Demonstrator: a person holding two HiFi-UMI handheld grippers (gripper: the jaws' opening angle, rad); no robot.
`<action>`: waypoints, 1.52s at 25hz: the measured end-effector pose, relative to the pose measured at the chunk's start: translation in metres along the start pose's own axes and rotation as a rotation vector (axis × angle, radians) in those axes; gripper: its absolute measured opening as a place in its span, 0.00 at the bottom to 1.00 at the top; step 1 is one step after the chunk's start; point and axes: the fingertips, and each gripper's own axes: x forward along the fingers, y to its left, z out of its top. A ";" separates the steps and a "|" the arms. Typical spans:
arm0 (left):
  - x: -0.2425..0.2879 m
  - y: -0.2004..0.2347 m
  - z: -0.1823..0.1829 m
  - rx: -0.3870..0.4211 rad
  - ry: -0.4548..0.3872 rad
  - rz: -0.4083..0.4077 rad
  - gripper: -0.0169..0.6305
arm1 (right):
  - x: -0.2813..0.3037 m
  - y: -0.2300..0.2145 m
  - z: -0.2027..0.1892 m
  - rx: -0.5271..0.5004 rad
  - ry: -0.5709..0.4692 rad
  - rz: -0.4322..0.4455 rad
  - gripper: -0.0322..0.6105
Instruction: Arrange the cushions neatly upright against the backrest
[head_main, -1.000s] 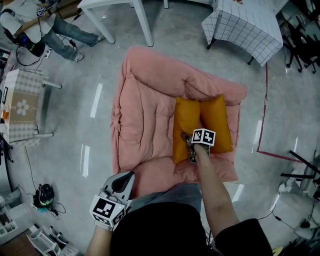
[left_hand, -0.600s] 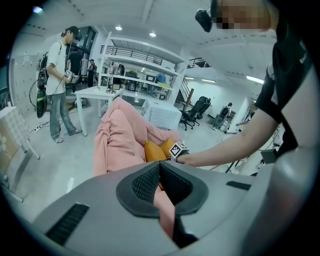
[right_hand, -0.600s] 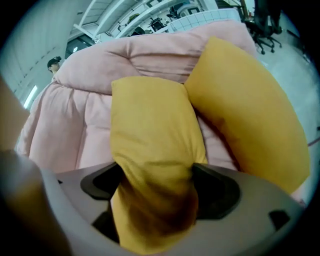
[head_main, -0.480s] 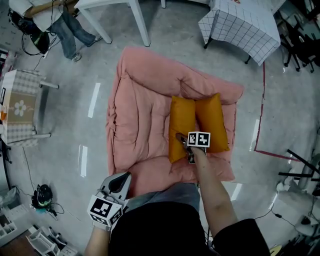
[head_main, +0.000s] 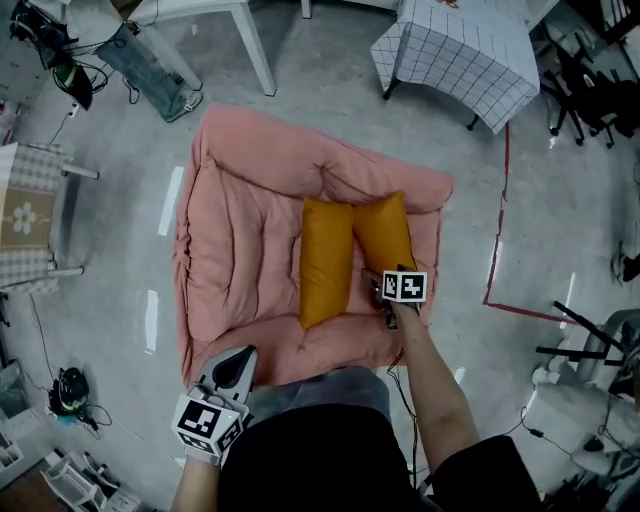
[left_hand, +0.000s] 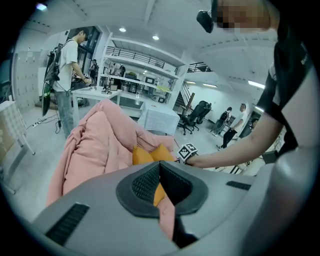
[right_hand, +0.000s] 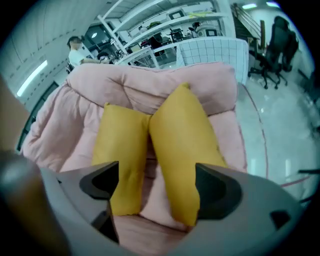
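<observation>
Two orange cushions, one on the left (head_main: 326, 262) and one on the right (head_main: 384, 232), lie side by side on the pink padded sofa (head_main: 240, 220). Their far ends lean on its raised backrest roll (right_hand: 150, 85). My right gripper (head_main: 389, 316) hangs just off the right cushion's (right_hand: 182, 145) near end. Its jaws have just been opening and stand wide, gripping nothing; both cushions, including the left one (right_hand: 122, 155), show beyond them. My left gripper (head_main: 232, 372) is held low by my body, off the sofa's front edge, jaws together and empty.
A table with a checked cloth (head_main: 460, 50) stands beyond the sofa at the right, and white table legs (head_main: 250, 50) at the back left. A small side table (head_main: 30, 215) is at the far left. Red floor tape (head_main: 497, 220) runs along the right. Cables (head_main: 65, 390) lie at lower left.
My right gripper has drawn back from the cushions' near ends toward the sofa's front right. The whole scene has slid left in the head view. The left gripper stays by my side.
</observation>
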 end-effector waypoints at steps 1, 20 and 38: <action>0.004 -0.005 0.000 -0.013 0.000 0.010 0.05 | 0.000 -0.018 0.005 -0.039 0.007 -0.050 0.76; 0.019 -0.073 -0.041 -0.197 0.022 0.251 0.05 | 0.049 -0.085 0.007 -0.242 0.184 -0.102 0.64; -0.003 -0.052 -0.020 -0.119 -0.106 0.122 0.05 | -0.063 -0.080 0.009 0.158 -0.033 0.072 0.53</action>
